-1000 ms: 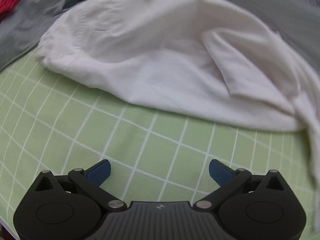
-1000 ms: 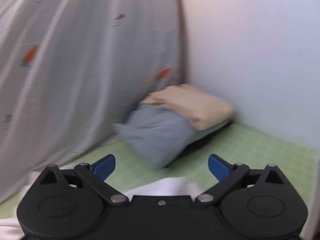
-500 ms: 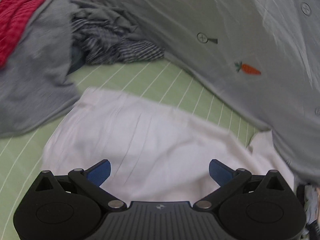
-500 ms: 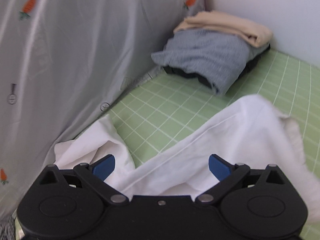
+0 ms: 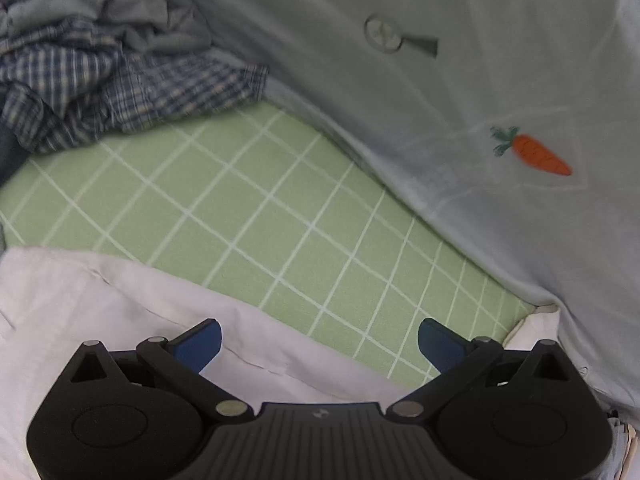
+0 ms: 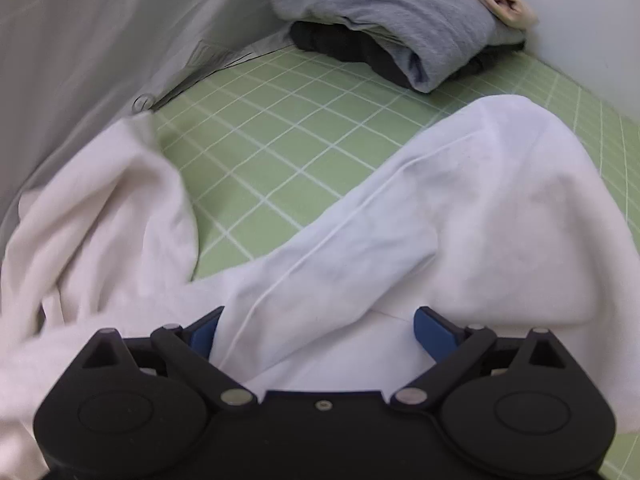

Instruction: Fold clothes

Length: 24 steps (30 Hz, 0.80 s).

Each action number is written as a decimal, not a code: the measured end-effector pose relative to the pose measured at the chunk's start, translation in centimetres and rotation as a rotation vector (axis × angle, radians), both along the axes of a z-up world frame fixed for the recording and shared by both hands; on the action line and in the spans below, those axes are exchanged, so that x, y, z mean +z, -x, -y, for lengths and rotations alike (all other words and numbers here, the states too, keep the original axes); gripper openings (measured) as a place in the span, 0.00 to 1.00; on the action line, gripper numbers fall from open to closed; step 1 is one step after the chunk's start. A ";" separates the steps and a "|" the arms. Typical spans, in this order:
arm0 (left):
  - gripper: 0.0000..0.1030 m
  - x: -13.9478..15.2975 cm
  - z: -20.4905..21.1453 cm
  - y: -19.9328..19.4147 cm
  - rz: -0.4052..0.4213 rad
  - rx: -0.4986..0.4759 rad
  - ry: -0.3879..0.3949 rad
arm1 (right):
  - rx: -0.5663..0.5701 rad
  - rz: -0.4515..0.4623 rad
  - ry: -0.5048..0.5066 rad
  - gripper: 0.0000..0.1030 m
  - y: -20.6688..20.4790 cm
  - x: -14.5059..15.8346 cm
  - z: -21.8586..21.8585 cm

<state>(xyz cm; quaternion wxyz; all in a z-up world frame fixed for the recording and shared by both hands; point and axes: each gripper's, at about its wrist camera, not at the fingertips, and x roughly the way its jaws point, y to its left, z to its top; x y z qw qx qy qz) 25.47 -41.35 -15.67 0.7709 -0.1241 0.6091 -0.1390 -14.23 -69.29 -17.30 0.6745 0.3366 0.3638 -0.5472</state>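
Note:
A white garment point(image 5: 100, 300) lies rumpled on the green checked sheet point(image 5: 248, 208). My left gripper point(image 5: 319, 346) hangs open just over its far edge, blue fingertips point(image 5: 198, 344) wide apart and holding nothing. In the right wrist view the same white garment point(image 6: 460, 216) spreads in two lobes, one bunched at the left point(image 6: 100, 216). My right gripper point(image 6: 314, 330) is open, and a raised fold of the white cloth sits between its fingers point(image 6: 432, 334).
A heap of unfolded clothes, plaid point(image 5: 120, 92) and grey, lies at the far left. A stack of folded clothes point(image 6: 400, 32), grey over black with beige on top, sits by the white wall. A pale carrot-print cloth point(image 5: 480, 120) hangs along the sheet's edge.
Both grippers have dropped closer to the white garment. The left view has slid past the cloth toward its far edge; the right now has cloth between its open fingers.

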 end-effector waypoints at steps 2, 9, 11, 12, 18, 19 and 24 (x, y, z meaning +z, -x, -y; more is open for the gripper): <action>1.00 -0.7 0.5 0.0 -0.028 0.007 -0.029 | 0.009 -0.008 -0.001 0.96 -0.2 0.0 -0.1; 0.72 -1.3 1.3 1.3 0.024 -0.020 -0.141 | 0.025 0.011 -0.007 0.95 0.1 0.2 0.1; 0.51 -1.2 0.6 2.1 0.052 -0.007 -0.172 | 0.030 0.019 0.003 0.92 0.5 0.4 -0.1; 0.36 -1.1 0.1 2.5 0.058 0.000 -0.158 | 0.033 0.022 0.010 0.87 0.6 0.5 -0.3; 0.10 1.5 -2.9 5.7 0.152 0.033 -0.074 | 0.101 0.098 0.035 0.38 2.0 2.0 -1.6; 0.08 2.3 -3.6 6.6 0.179 0.042 -0.060 | 0.122 0.110 0.042 0.32 2.2 2.5 -1.8; 0.05 6.1 -8.7 12.2 0.249 0.094 0.031 | 0.196 0.127 0.131 0.15 5.0 5.0 -4.0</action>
